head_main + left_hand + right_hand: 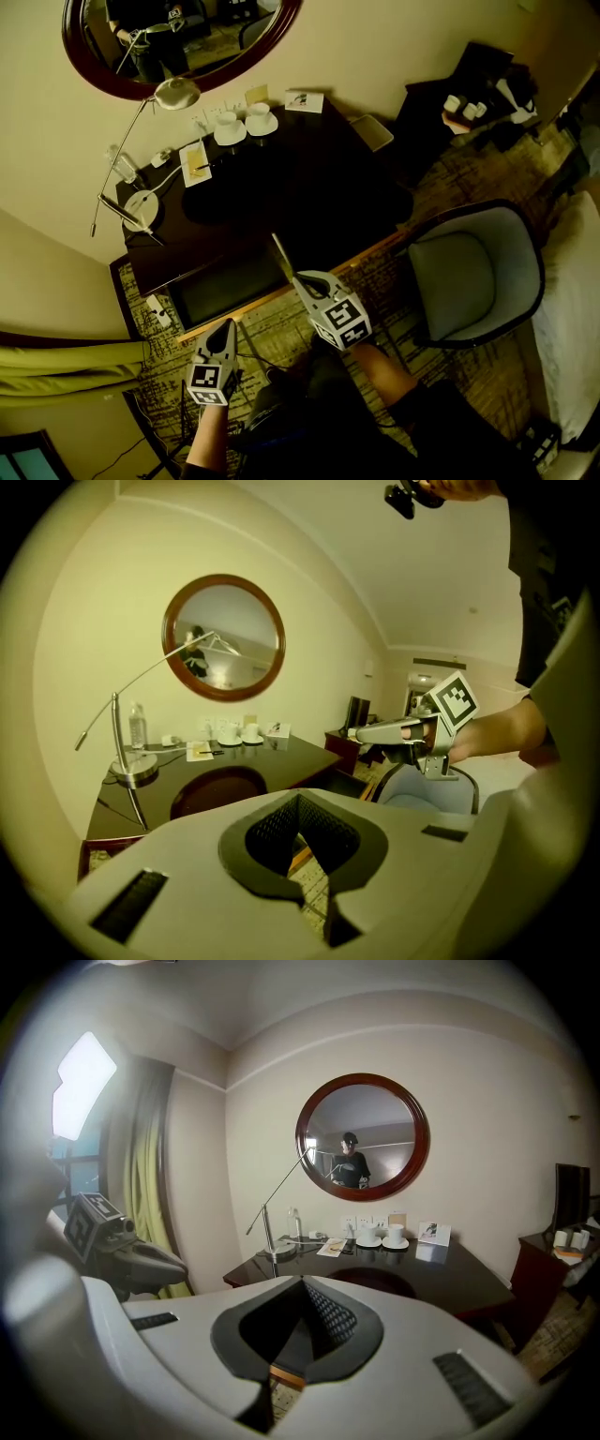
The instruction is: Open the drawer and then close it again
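Both left claw & right claw clenched empty; chair in head view, not right gripper view.

**Location type:** hotel guest room.

**Identifying features:**
- A dark polished desk stands ahead of the left gripper and the right gripper. It is set against a plain wall carrying a round wood-framed mirror.
- Along the desk's far edge, beyond both grippers: two cups on saucers, a printed card, a water bottle and a long-armed desk lamp.
- Right of the right gripper: an upholstered armchair, with the white edge of a bed beyond it.
- Ahead and farther right: a dark side cabinet carrying more cups.
- Left of the left gripper: a green curtain.
- Floor: patterned carpet.
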